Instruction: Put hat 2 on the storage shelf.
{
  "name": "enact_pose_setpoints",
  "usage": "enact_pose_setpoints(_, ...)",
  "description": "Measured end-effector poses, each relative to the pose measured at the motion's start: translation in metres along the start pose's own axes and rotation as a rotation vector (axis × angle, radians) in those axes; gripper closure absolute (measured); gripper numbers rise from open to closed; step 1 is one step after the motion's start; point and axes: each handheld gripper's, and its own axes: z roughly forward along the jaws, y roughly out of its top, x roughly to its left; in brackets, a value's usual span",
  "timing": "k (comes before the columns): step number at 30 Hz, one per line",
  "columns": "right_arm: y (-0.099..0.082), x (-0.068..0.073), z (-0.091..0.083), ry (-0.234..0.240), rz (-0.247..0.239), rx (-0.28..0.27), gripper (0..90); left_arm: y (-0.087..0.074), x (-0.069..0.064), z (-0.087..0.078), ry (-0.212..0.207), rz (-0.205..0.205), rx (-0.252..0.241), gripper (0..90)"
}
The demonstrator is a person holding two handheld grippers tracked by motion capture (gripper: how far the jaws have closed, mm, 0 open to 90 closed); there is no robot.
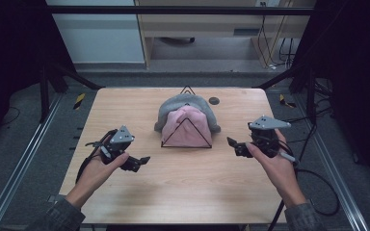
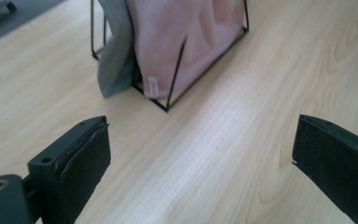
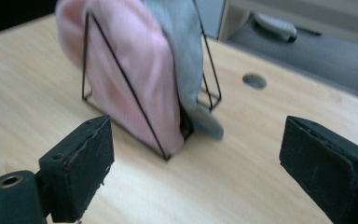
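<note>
A black wire rack (image 1: pixel 187 135) stands at the middle of the wooden table (image 1: pixel 173 187). It holds a pink knit hat (image 1: pixel 185 126) in front and a grey knit hat (image 1: pixel 183 103) behind. My left gripper (image 1: pixel 142 162) hovers left of the rack, open, with nothing between its jaws. My right gripper (image 1: pixel 232 144) hovers right of the rack, open and empty as well. The left gripper view has the pink hat (image 2: pixel 186 37), the grey hat (image 2: pixel 116 60) and the rack (image 2: pixel 168 105) ahead. From the right gripper, the pink hat (image 3: pixel 135 70) and grey hat (image 3: pixel 182 42) lean in the rack (image 3: pixel 121 74).
A round hole (image 1: pixel 214 100) lies in the table behind the rack. Metal rails (image 1: pixel 24 159) run along both sides of the table on a grey floor. A desk with cables (image 1: pixel 270 43) stands beyond the far edge.
</note>
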Motion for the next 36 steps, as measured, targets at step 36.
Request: enact_pose_setpoints(36, -0.122, 0.011, 0.077, -0.049, 0.106, 0.275, 9.3, -0.081, 0.004, 0.054, 0.033, -0.102, 0.257, 3.5)
